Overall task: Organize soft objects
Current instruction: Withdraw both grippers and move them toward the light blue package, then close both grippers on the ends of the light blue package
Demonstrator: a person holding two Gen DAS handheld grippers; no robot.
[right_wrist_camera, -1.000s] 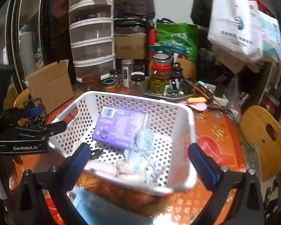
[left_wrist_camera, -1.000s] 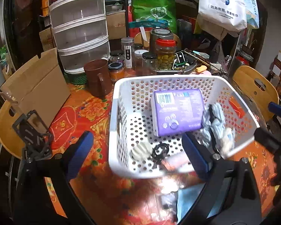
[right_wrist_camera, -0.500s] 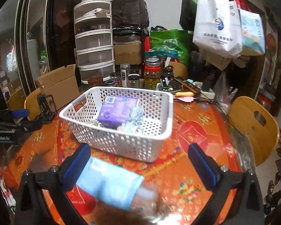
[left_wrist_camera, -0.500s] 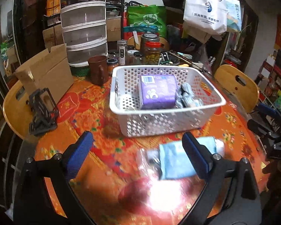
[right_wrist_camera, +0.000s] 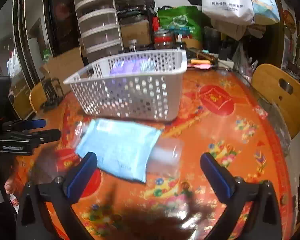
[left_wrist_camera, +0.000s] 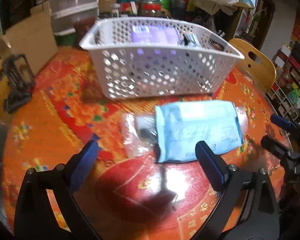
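From what I could judge, the job was partly done: the white basket (left_wrist_camera: 160, 68) already held a purple pack (left_wrist_camera: 154, 35) and some pale fabric bits, while a light blue soft pack (left_wrist_camera: 196, 132) lay on the orange tablecloth (left_wrist_camera: 50, 120) just in front of the basket, overlapping a clear plastic bag (left_wrist_camera: 138, 132). Both were left to put away, I reckoned. My left gripper (left_wrist_camera: 147, 158) stood spread wide and empty, low over the near edge of the blue pack. My right gripper (right_wrist_camera: 148, 168) was likewise spread with nothing between its pads. Only the left view showed a dark item inside the clear bag; only the right view showed the basket's far side clutter and a fingertip on the left handle
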